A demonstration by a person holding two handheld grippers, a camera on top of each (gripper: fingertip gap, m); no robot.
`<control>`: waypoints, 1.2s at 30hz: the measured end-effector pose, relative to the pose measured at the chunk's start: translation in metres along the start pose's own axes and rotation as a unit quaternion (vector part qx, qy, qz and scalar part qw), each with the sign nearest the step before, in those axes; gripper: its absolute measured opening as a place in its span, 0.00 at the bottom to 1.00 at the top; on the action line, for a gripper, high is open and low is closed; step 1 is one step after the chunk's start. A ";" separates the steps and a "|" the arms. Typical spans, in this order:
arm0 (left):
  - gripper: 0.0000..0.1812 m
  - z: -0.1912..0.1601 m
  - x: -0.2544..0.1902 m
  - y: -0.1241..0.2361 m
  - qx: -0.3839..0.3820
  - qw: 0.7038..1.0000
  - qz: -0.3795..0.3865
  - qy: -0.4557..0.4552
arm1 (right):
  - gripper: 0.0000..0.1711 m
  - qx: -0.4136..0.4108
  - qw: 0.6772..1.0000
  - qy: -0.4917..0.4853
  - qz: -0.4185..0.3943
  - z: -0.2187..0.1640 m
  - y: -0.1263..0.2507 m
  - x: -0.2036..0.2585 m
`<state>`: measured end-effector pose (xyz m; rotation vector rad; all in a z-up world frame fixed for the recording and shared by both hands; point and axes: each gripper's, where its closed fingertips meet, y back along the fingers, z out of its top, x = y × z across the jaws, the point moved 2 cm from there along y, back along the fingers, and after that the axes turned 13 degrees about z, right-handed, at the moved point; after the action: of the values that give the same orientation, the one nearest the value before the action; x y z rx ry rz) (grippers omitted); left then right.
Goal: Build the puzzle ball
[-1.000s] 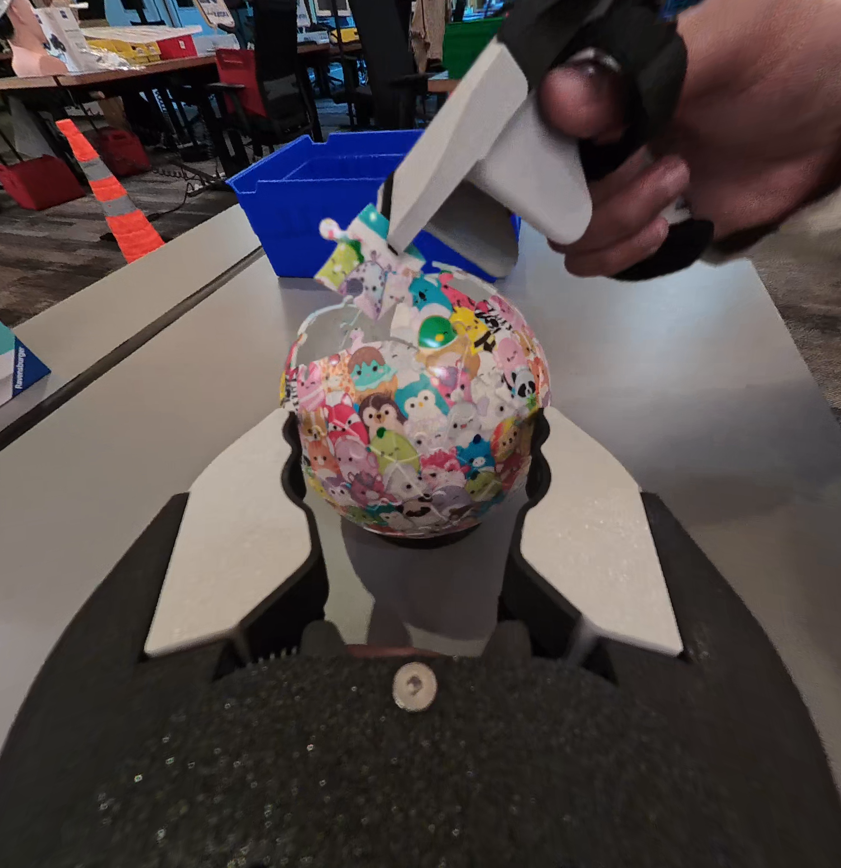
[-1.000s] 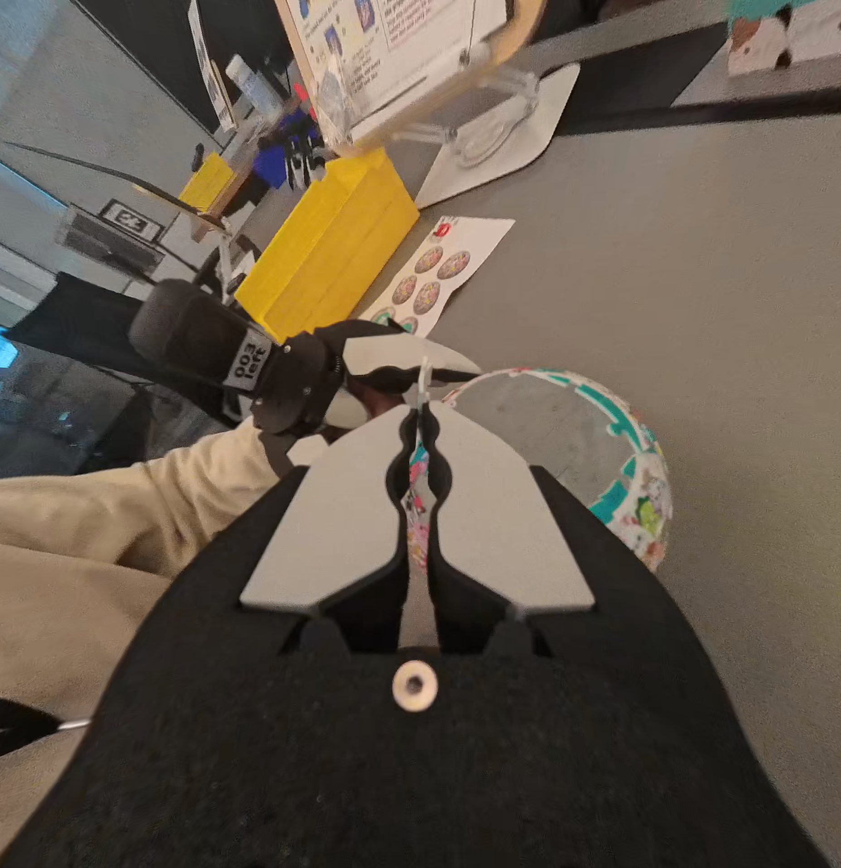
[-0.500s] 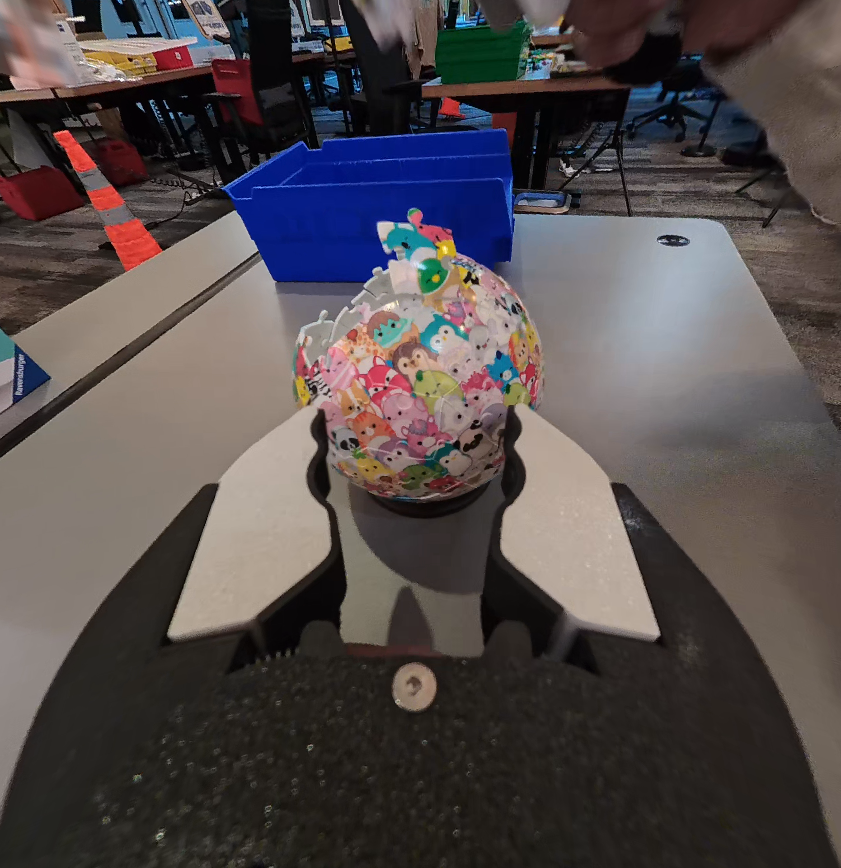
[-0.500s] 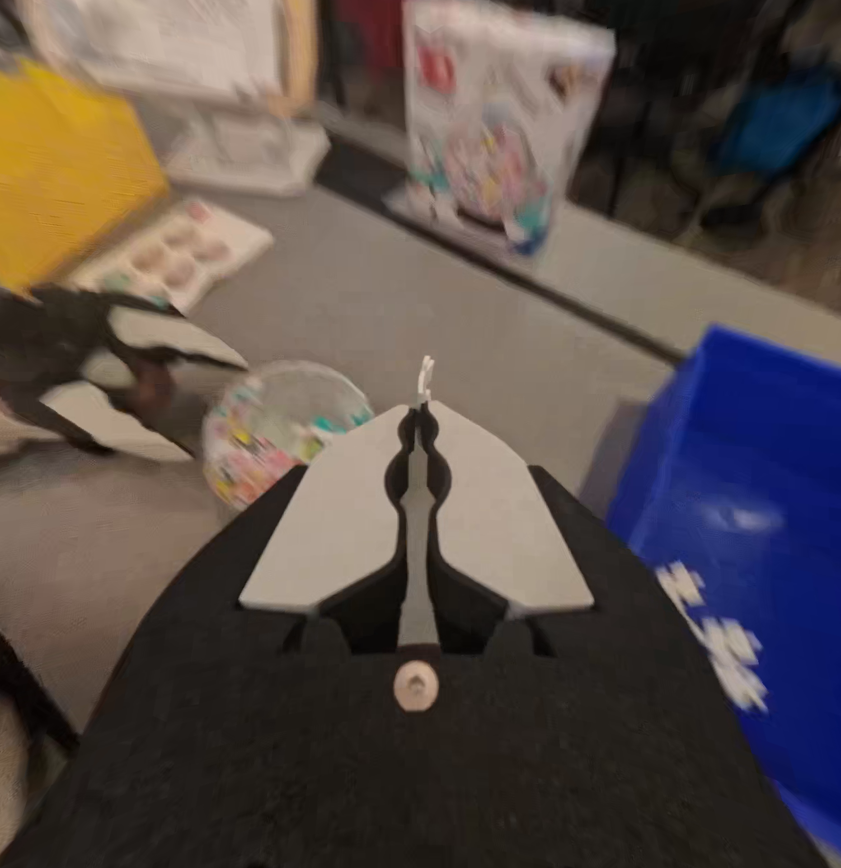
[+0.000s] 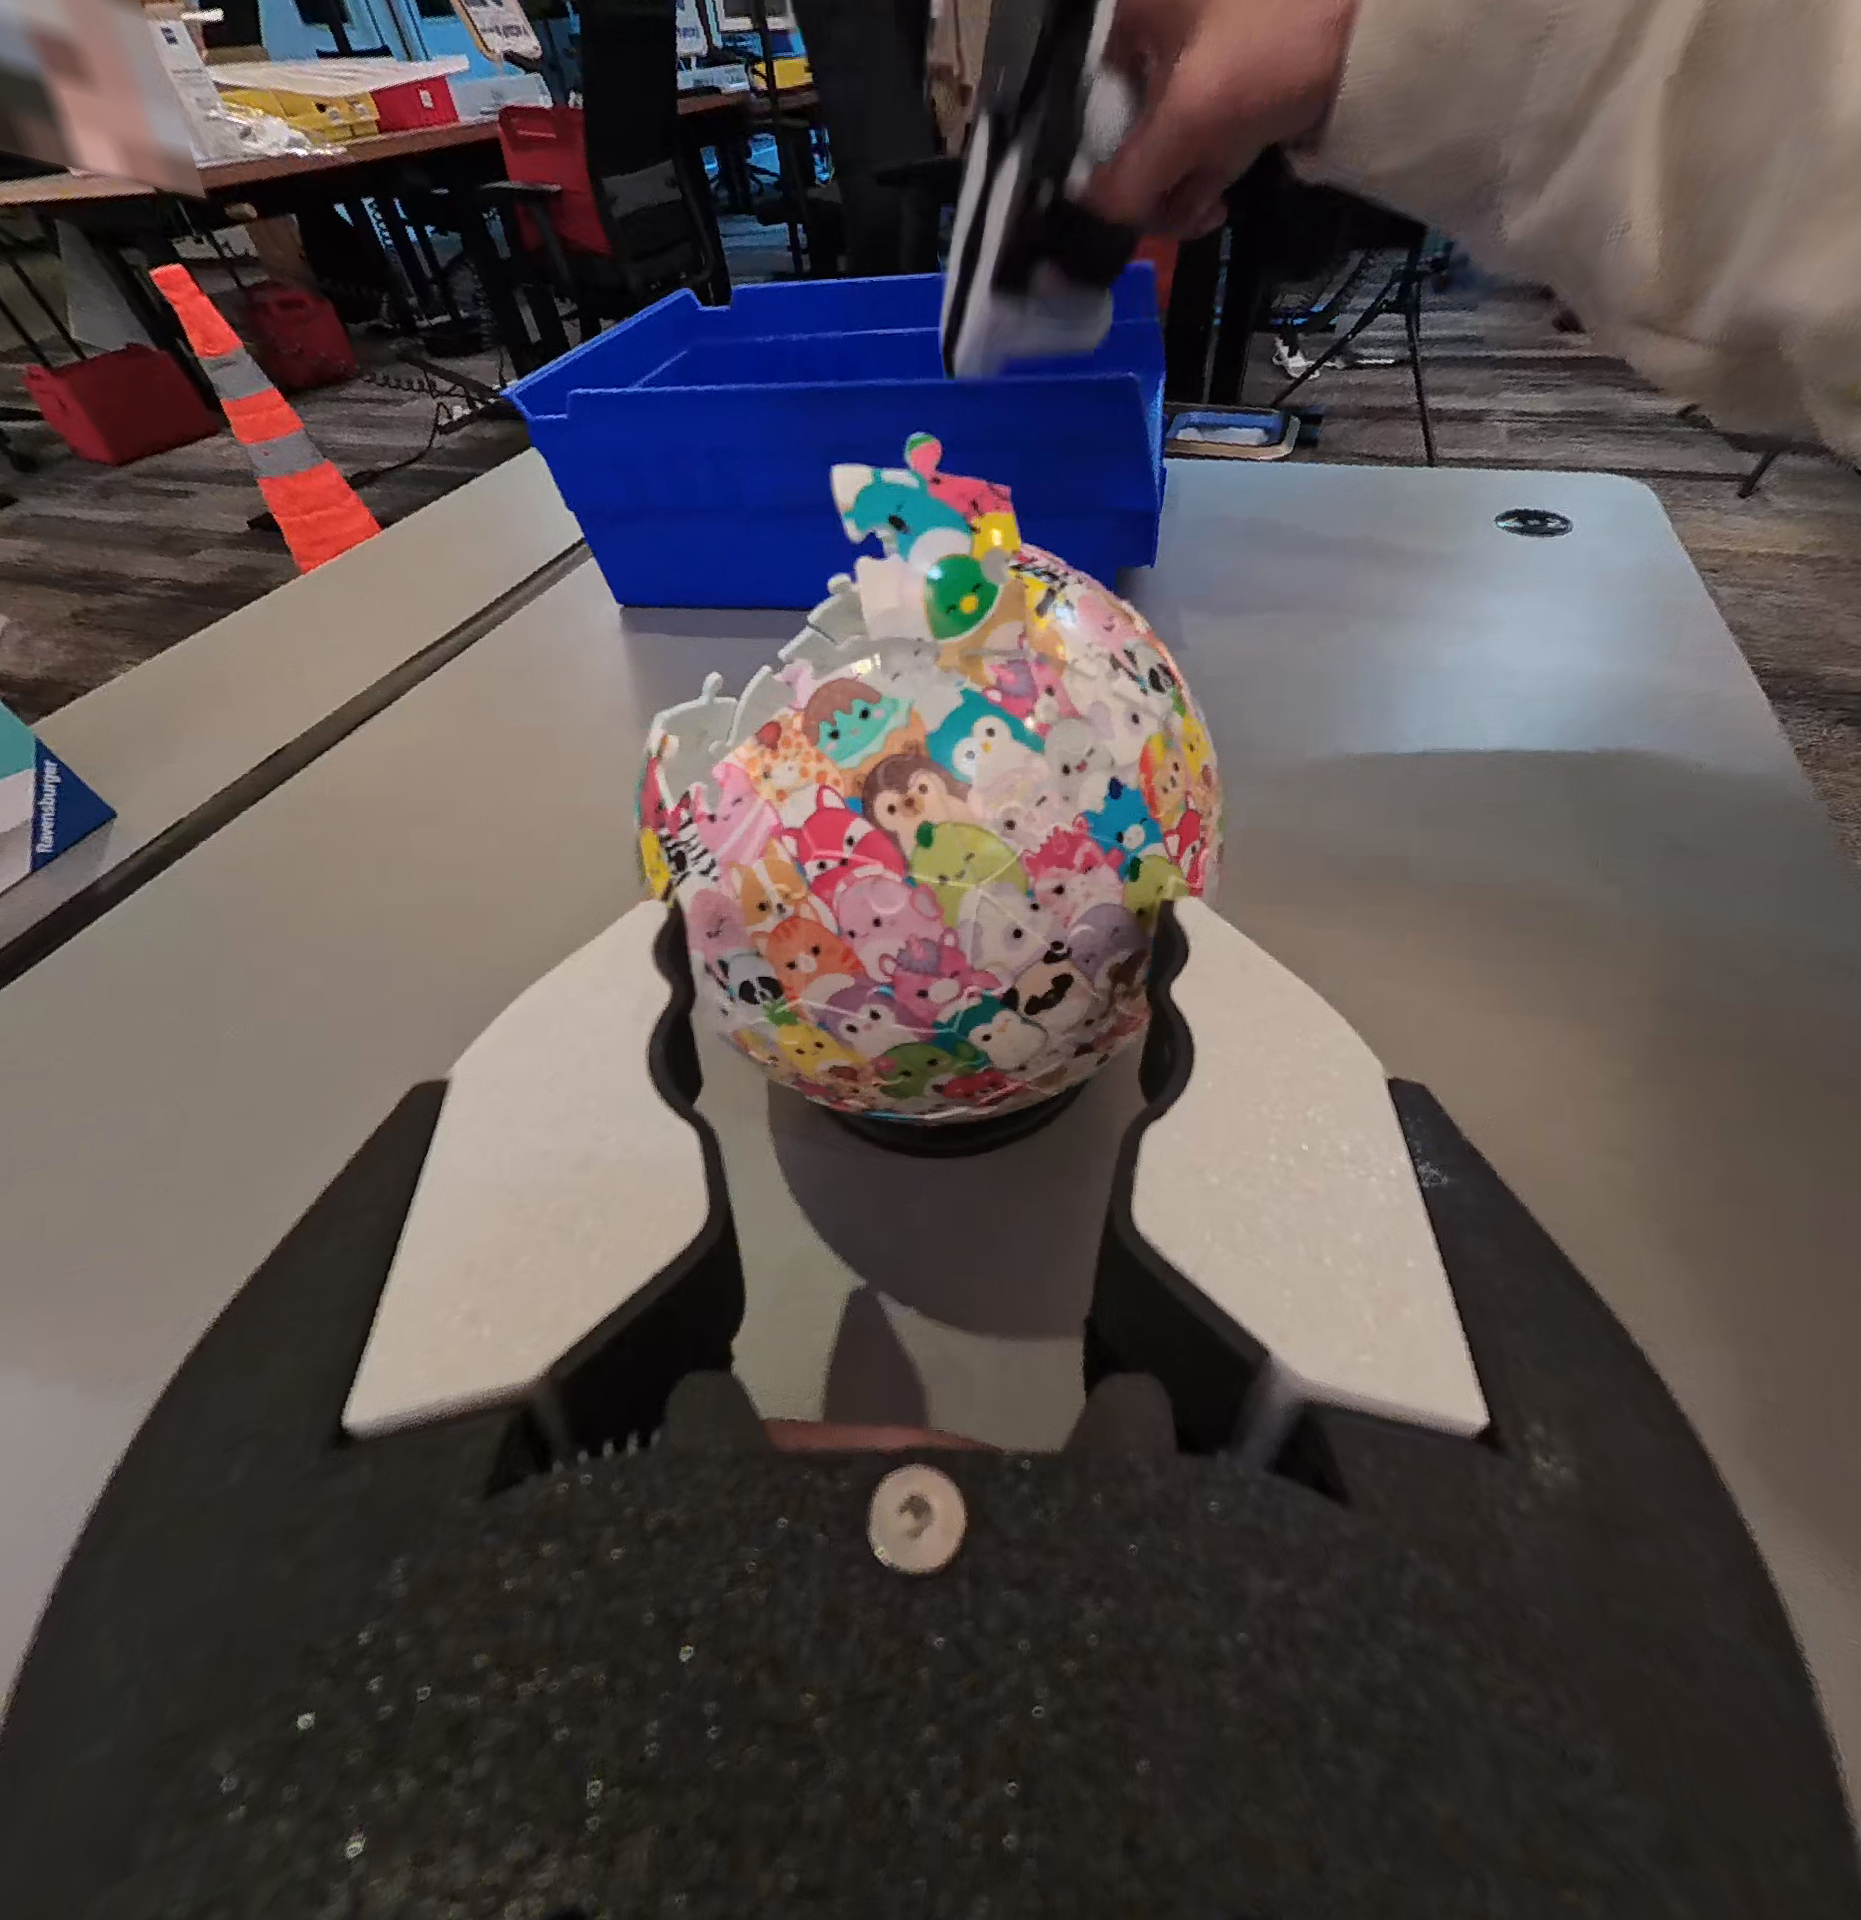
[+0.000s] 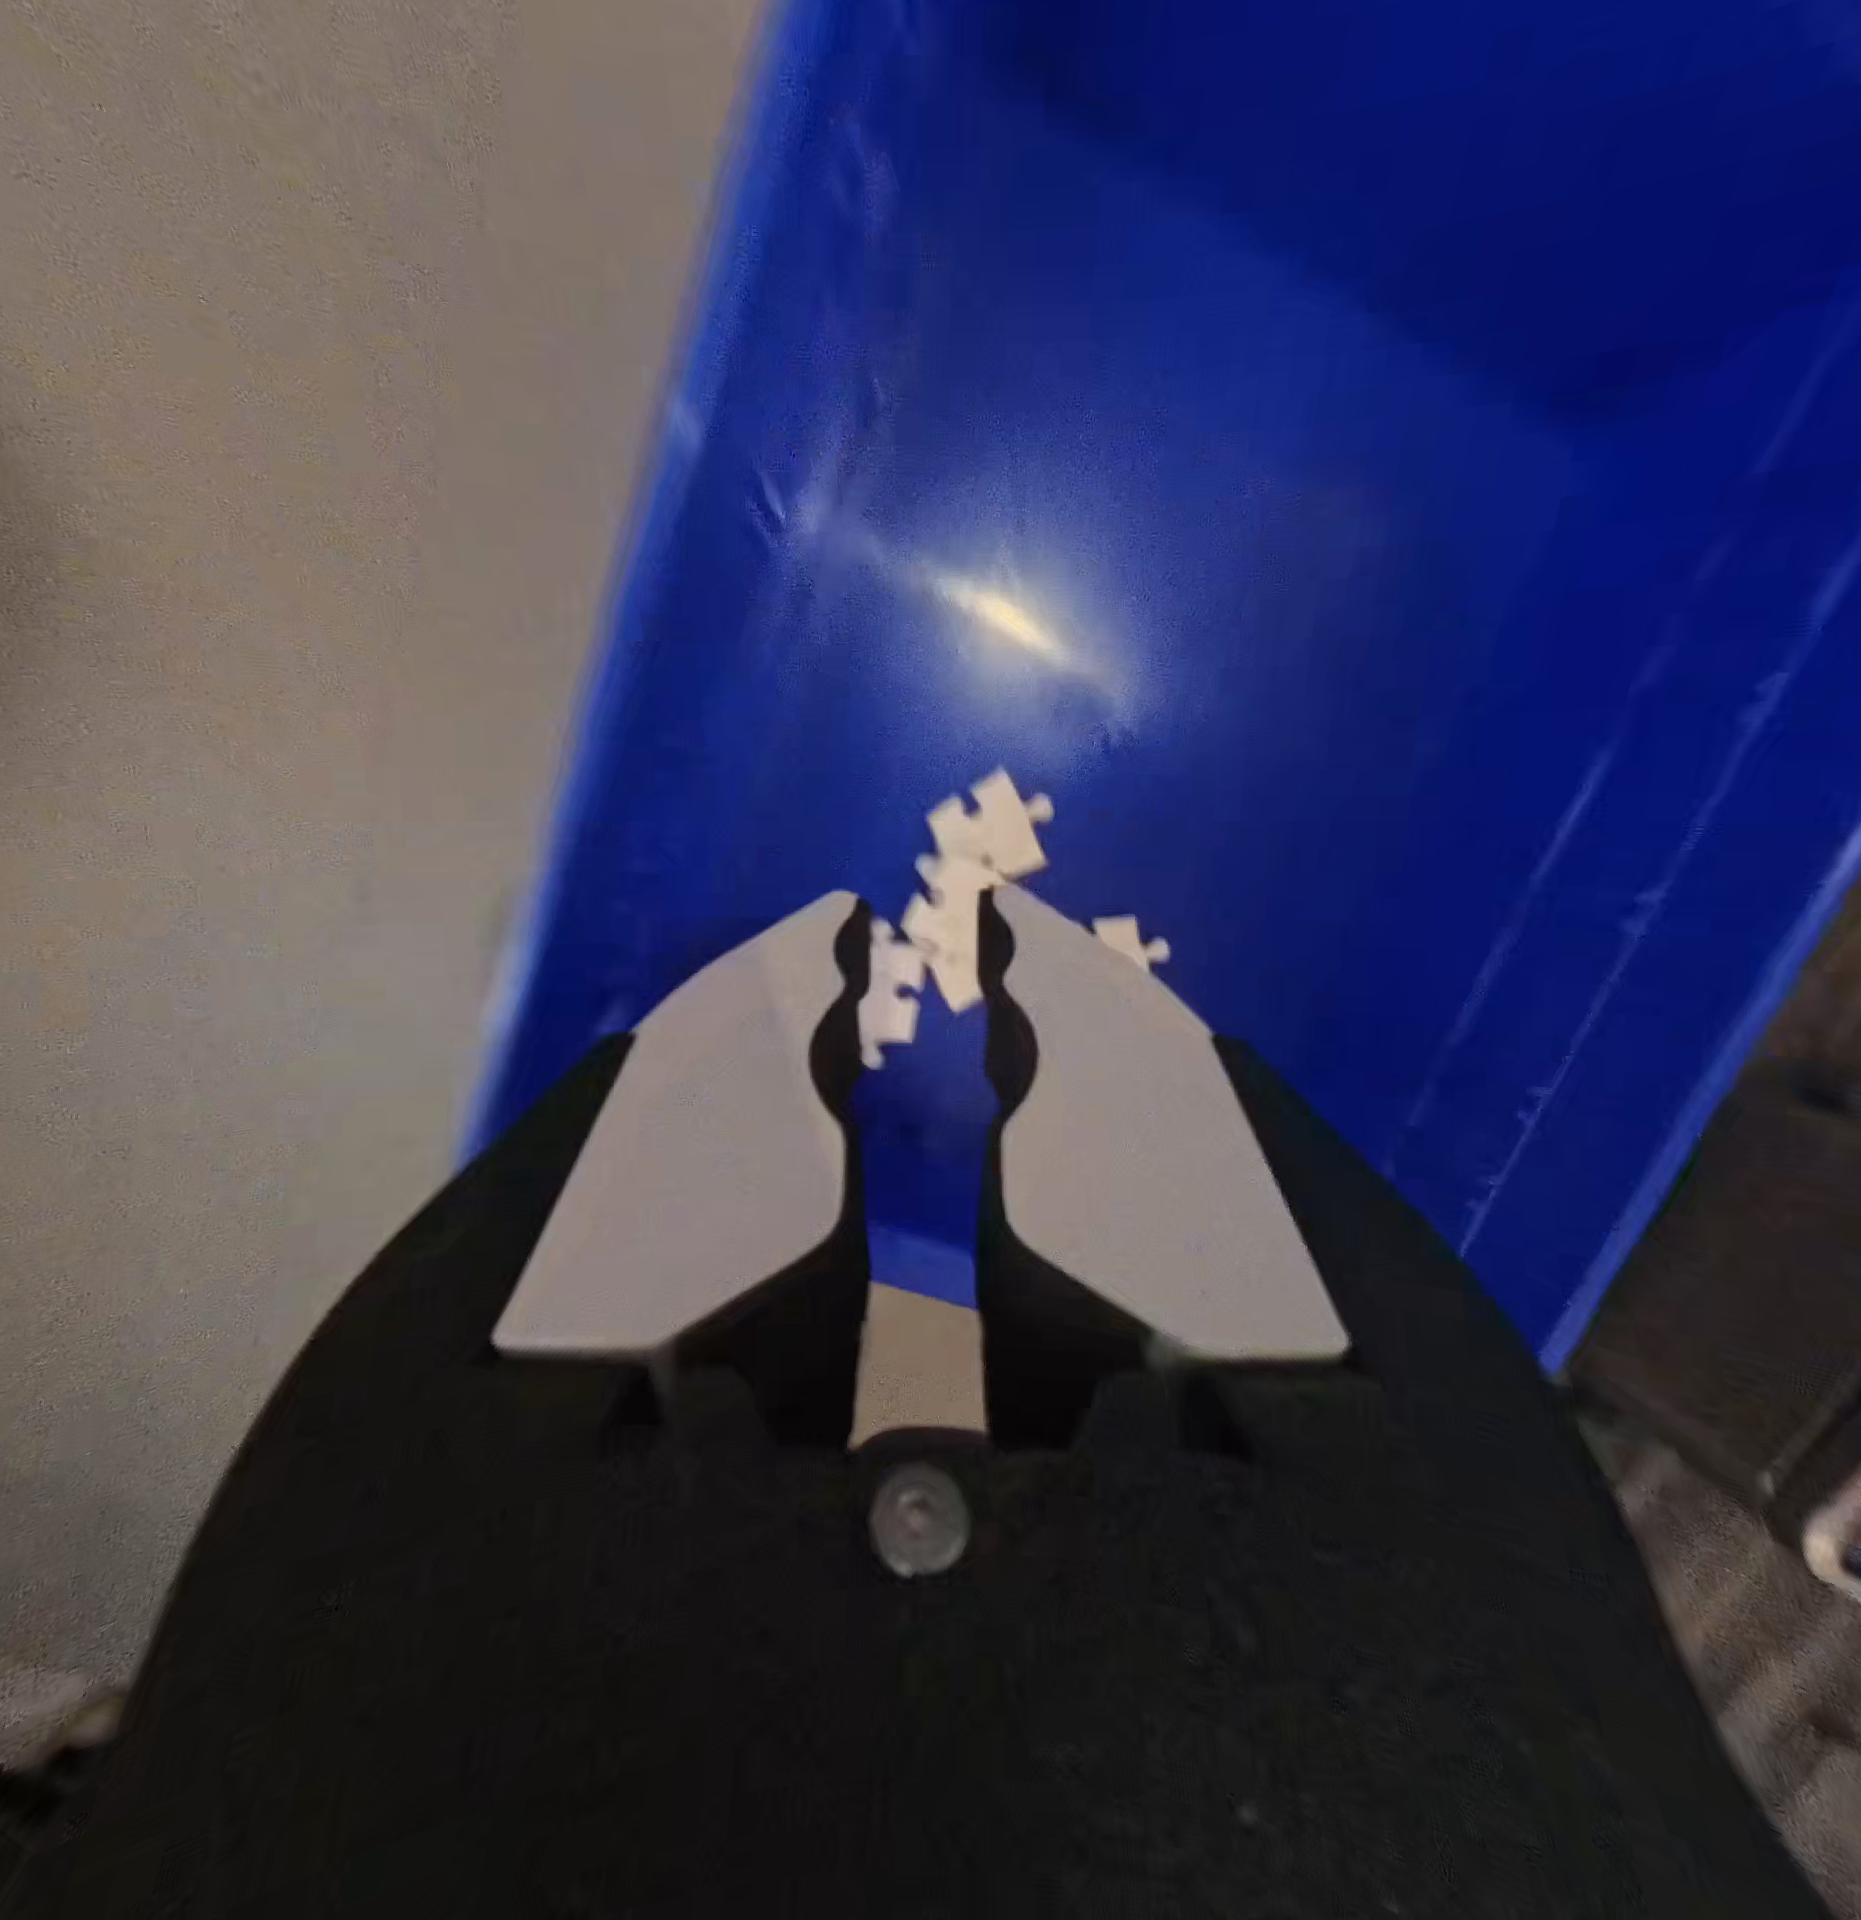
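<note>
The colourful puzzle ball (image 5: 926,852) stands on a dark stand (image 5: 936,1127) on the grey table (image 5: 1477,883). Its upper left is unfilled, and a teal piece (image 5: 905,499) sticks up loose at the top. My left gripper (image 5: 915,935) is open, with its tips flanking the ball's lower sides; I cannot tell whether they touch it. My right gripper (image 6: 924,914) is slightly open above several white puzzle pieces (image 6: 983,842) lying face down in the blue bin (image 6: 1321,520). It also shows in the left wrist view (image 5: 999,353), pointing down into the bin (image 5: 864,499) behind the ball.
A second table joins on the left, with a boxed item (image 5: 22,810) on it. An orange cone (image 5: 271,436), chairs and other tables stand on the floor beyond. A person's hand and pale sleeve (image 5: 1528,156) reach in from the upper right. A cable hole (image 5: 1534,520) sits at the far right of the table. Spacing between my two grippers at the tips: around 35 centimetres. The right gripper is farther from the teal piece (image 5: 905,499), some 30 centimetres, than the left, some 6 centimetres.
My right gripper left the top of the ball, swung to the blue bin and opened slightly; the white piece at its tips no longer shows. The left gripper's gap varied around the ball.
</note>
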<state>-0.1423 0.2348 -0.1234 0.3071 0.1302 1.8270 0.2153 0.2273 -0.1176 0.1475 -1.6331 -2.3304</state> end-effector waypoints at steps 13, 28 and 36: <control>0.44 0.019 -0.019 0.002 -0.041 0.999 -0.003 -0.024 | 0.04 -0.071 0.924 0.133 0.351 0.092 0.000 0.302; 0.40 0.009 -0.019 -0.005 -0.027 0.999 0.013 -0.044 | 0.01 -0.286 0.800 0.511 -0.129 0.071 0.018 0.311; 0.41 0.002 -0.012 -0.005 -0.011 0.999 0.010 -0.041 | 0.01 -0.355 0.911 0.207 0.016 0.073 0.081 0.216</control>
<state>-0.1342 0.2246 -0.1243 0.3687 0.0489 1.8310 0.0054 0.2044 0.0011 0.4106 -0.5359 -2.4805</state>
